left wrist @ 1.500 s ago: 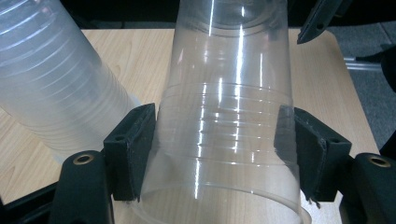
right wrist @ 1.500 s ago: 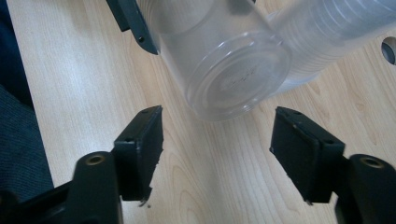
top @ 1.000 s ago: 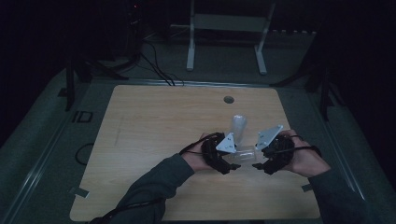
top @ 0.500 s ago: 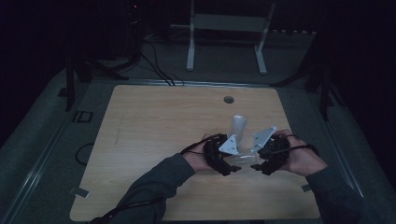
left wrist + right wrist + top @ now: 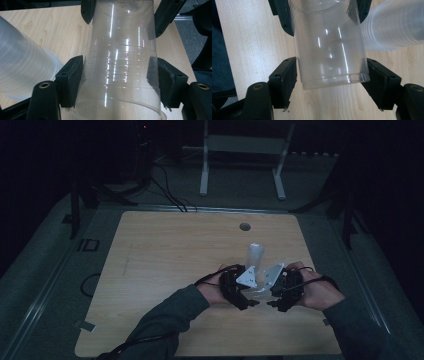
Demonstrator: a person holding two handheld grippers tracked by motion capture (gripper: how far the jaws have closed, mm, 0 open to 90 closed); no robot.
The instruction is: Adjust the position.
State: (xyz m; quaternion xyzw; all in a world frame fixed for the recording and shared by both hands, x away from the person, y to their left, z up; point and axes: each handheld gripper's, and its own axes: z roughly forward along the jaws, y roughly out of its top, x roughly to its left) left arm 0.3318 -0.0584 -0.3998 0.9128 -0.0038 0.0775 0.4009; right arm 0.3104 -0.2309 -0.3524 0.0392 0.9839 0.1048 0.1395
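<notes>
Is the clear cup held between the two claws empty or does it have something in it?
Empty: the clear cup lies on its side between the claws, and the table's wood grain shows straight through it.

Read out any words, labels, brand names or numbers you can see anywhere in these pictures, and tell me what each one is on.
"ID": pale marking on the dark floor, left of the table; it reads roughly so, too dim to be sure.
No lettering shows on the clear cup, the stack of cups, the left gripper or the right gripper.
</notes>
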